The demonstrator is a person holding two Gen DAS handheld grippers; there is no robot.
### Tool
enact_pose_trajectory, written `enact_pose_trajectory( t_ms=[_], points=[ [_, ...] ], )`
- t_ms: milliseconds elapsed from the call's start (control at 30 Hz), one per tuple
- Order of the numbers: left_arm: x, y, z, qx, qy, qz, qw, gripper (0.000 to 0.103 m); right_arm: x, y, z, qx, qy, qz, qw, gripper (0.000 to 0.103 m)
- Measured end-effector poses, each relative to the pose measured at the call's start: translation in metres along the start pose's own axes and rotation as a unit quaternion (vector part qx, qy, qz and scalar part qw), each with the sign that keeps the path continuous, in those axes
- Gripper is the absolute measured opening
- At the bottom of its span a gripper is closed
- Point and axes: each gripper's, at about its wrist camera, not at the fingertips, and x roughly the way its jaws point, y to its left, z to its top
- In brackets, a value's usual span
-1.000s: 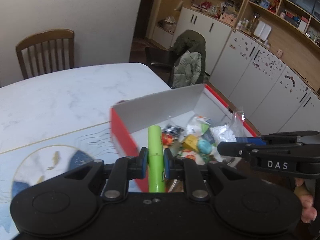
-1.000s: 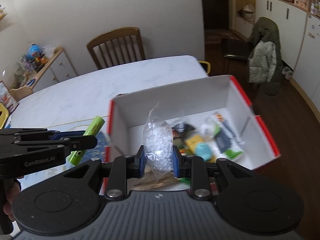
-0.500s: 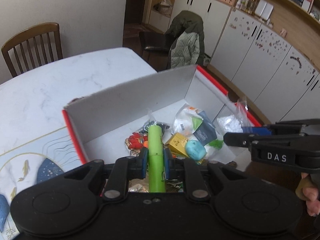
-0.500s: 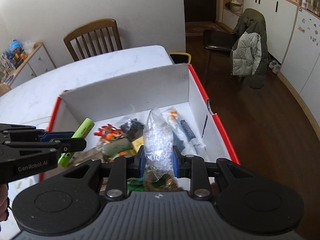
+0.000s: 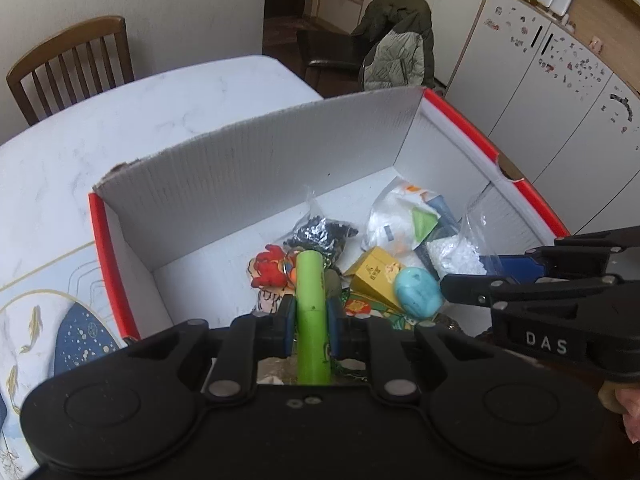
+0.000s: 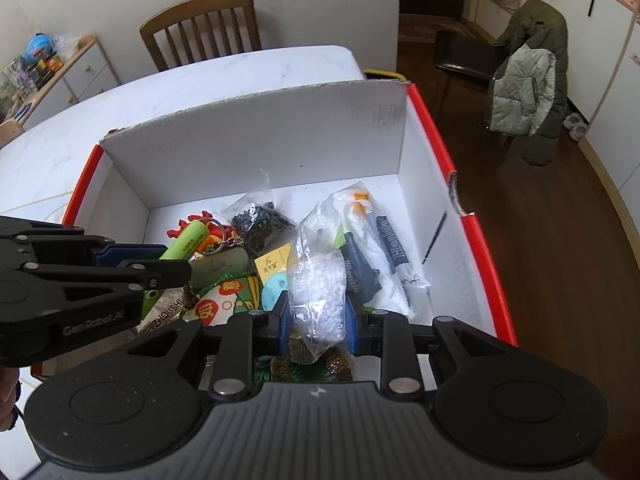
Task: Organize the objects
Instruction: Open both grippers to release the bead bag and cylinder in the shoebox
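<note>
The left gripper (image 5: 310, 322) has its jaws closed on a smooth lime-green tube (image 5: 311, 300), round in section, which points forward over the open box (image 5: 256, 184). The right gripper (image 6: 318, 314) has its jaws closed on a small clear plastic bag of white beads (image 6: 318, 280); the bag is soft and wrinkled, and it stands upright between the blue pads (image 6: 350, 322). Both held things are above the inside of the box, not resting on its floor.

The box is of corrugated cardboard, white inside and red outside, with one tall flap standing at its far side. In it lie one turquoise egg-shaped object (image 5: 418, 292), glossy and smooth, one yellow carton (image 5: 374, 274) with sharp edges, one clear bag of small black pieces (image 6: 260, 226), one red soft figure on a metal key ring (image 5: 270, 268), and one white crinkled plastic packet with dark printed tubes (image 6: 376, 256). Some flat printed packets (image 6: 216, 306) lie near the front; I cannot count them surely.

The box stands on a bench (image 5: 120, 120) with a white marble-like top, beside a mat (image 5: 52, 328) with a dark blue oval and gold fish drawn on it. Behind the bench there is one wooden chair (image 6: 200, 30) with vertical slats against a pale wall. One more dark chair (image 6: 532, 76) carries a green padded jacket. White cupboards (image 5: 560, 92) stand along the right side, and the floor (image 6: 560, 280) is dark wood.
</note>
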Motion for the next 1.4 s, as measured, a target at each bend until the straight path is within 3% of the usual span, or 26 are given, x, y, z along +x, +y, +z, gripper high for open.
enact_pose_trajectory(
  t_ms=[433, 500, 767, 867, 967, 1133, 1200, 1400],
  points=[
    [0.014, 0.000, -0.002, -0.016, 0.032, -0.006, 0.9993, 0.015, 0.006, -0.003, -0.002, -0.005, 0.007, 0.011, 1.000, 0.026],
    [0.016, -0.001, -0.003, -0.018, 0.036, 0.000, 0.9992, 0.022, 0.004, -0.002, -0.003, -0.006, 0.007, 0.015, 1.000, 0.026],
    [0.008, -0.002, -0.009, -0.021, 0.026, 0.011, 0.9994, 0.031, -0.006, -0.003, -0.008, -0.004, -0.001, 0.020, 1.000, 0.028],
    [-0.001, -0.004, -0.011, -0.020, 0.012, 0.005, 0.9997, 0.043, -0.015, -0.003, -0.010, 0.000, -0.012, 0.021, 1.000, 0.033],
    [-0.015, -0.009, -0.014, -0.010, -0.010, -0.004, 0.9999, 0.056, -0.028, 0.000, -0.013, 0.005, -0.029, 0.020, 0.999, 0.049],
    [-0.040, -0.006, -0.019, 0.004, -0.045, -0.010, 0.9989, 0.065, -0.053, 0.012, -0.017, 0.006, -0.054, 0.016, 0.998, 0.050],
    [-0.051, -0.002, -0.022, 0.010, -0.058, -0.016, 0.9981, 0.073, -0.063, 0.019, -0.020, 0.009, -0.065, 0.014, 0.998, 0.050],
    [-0.089, 0.015, -0.036, 0.036, -0.104, -0.016, 0.9938, 0.089, -0.095, 0.045, -0.035, 0.019, -0.104, 0.009, 0.994, 0.059]
  ],
)
